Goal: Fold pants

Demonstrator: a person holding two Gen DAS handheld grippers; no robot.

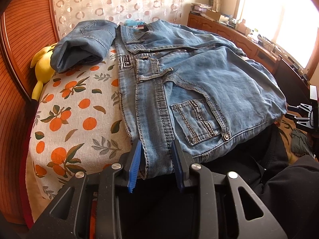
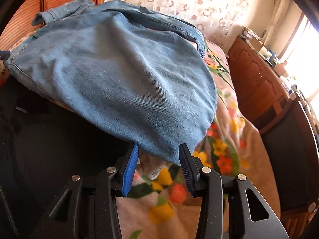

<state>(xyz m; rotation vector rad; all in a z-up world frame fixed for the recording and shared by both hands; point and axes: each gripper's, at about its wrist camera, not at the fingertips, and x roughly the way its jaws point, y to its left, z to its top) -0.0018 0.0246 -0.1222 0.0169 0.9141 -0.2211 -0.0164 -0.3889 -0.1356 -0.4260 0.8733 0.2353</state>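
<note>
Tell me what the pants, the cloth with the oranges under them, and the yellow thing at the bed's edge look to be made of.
Pants: faded light-blue denim, matte; thick pale topstitching, a metal rivet and belt loops show it.
Orange-print cloth: looks like coarse woven linen or cotton, matte; a visible grainy weave.
Yellow thing: probably a soft plush toy, smooth and rounded; mostly hidden, so uncertain.
</note>
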